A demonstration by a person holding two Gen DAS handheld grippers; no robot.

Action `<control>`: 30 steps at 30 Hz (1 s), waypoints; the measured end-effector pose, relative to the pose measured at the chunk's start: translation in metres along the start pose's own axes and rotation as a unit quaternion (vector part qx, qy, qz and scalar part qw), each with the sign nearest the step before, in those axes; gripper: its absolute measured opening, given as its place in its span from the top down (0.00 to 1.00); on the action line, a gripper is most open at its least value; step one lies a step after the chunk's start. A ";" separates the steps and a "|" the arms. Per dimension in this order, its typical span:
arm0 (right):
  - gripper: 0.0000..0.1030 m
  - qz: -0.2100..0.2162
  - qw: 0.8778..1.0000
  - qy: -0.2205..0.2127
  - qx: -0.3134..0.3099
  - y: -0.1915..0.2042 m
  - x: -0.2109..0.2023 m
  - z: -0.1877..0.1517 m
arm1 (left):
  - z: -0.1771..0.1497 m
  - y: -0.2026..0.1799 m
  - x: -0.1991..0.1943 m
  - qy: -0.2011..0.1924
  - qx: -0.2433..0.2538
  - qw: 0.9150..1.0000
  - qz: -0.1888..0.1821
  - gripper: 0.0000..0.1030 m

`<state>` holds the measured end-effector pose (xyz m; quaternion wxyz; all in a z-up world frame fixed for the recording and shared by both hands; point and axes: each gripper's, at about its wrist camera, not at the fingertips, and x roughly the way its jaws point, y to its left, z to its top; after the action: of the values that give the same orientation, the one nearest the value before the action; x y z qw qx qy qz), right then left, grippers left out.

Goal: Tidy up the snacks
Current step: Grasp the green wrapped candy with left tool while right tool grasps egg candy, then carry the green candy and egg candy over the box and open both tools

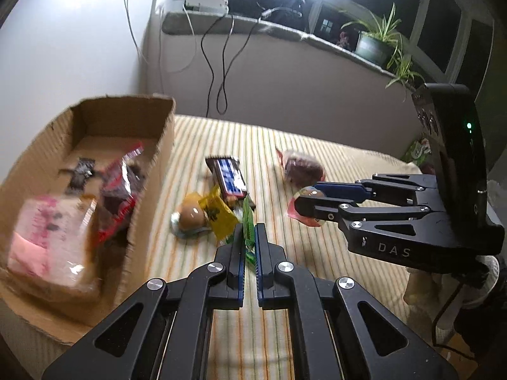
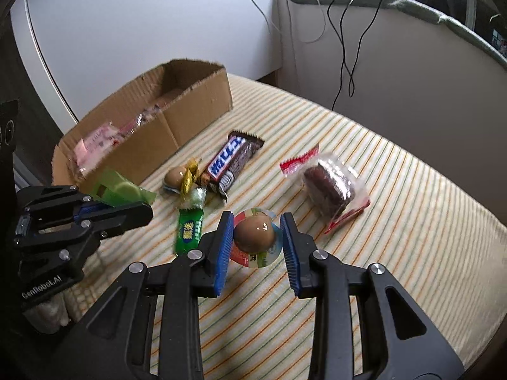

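Nearest, the left gripper [image 1: 249,237] is clamped on a thin green wrapped snack [image 1: 248,234], held clear of the striped cloth [image 1: 317,285]. Alongside, the right gripper [image 2: 257,237] grips a brown egg in a clear round packet [image 2: 256,236]. Further out lie a second packed egg [image 2: 174,177], a brown chocolate bar [image 2: 231,161] and a dark wrapped cake [image 2: 329,186]. Beyond, the open cardboard box [image 1: 158,164] holds what look like pink and red packets, too blurred to be sure.

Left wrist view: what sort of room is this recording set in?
Probably a home bedroom: a striped bed cover serves as the work surface, beneath a window sill carrying a potted plant.
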<state>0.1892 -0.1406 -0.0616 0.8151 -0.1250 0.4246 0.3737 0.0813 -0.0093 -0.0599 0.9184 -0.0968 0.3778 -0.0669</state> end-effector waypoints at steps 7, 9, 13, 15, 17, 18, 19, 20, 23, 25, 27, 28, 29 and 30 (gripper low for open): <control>0.70 0.001 1.000 -0.023 -0.013 0.018 -0.022 0.018 | 0.017 0.018 -0.026 -0.029 0.001 0.999 0.012 0.96; 0.70 0.003 0.999 -0.029 -0.019 0.027 -0.026 0.027 | 0.022 0.028 -0.034 -0.036 -0.004 0.999 0.016 0.96; 0.70 0.006 0.999 -0.038 -0.030 0.043 -0.026 0.045 | 0.033 0.049 -0.049 -0.052 -0.008 0.998 0.032 0.96; 0.70 0.008 0.998 -0.042 -0.035 0.052 -0.024 0.054 | 0.036 0.058 -0.052 -0.057 -0.010 0.998 0.037 0.96; 0.70 0.013 0.998 -0.043 -0.039 0.061 -0.020 0.064 | 0.040 0.069 -0.055 -0.061 -0.012 0.997 0.045 0.96; 0.70 0.014 0.998 -0.044 -0.042 0.063 -0.016 0.068 | 0.042 0.073 -0.056 -0.062 -0.014 0.997 0.046 0.96; 0.70 0.014 0.998 -0.044 -0.045 0.067 -0.013 0.073 | 0.044 0.078 -0.056 -0.062 -0.017 0.997 0.047 0.96; 0.70 0.016 0.998 -0.044 -0.048 0.071 -0.009 0.077 | 0.045 0.083 -0.057 -0.062 -0.019 0.997 0.048 0.96; 0.70 0.017 0.997 -0.042 -0.057 0.082 0.003 0.091 | 0.049 0.098 -0.056 -0.061 -0.021 0.996 0.056 0.96; 0.70 0.019 0.997 -0.041 -0.060 0.086 0.010 0.098 | 0.051 0.105 -0.055 -0.060 -0.024 0.996 0.060 0.96; 0.70 0.021 0.997 -0.039 -0.062 0.090 0.019 0.107 | 0.054 0.113 -0.052 -0.057 -0.029 0.996 0.063 0.96; 0.70 0.021 0.997 -0.038 -0.063 0.091 0.023 0.110 | 0.055 0.116 -0.051 -0.055 -0.030 0.996 0.064 0.96; 0.70 0.024 0.997 -0.036 -0.062 0.092 0.028 0.114 | 0.056 0.119 -0.050 -0.053 -0.032 0.996 0.065 0.96; 0.70 0.025 0.997 -0.034 -0.061 0.092 0.032 0.118 | 0.057 0.122 -0.048 -0.051 -0.034 0.996 0.065 0.96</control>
<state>0.2051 0.0003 -0.0046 0.8104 -0.1511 0.3758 0.4234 0.0938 0.1256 -0.0156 0.9352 -0.1059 0.3378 0.0110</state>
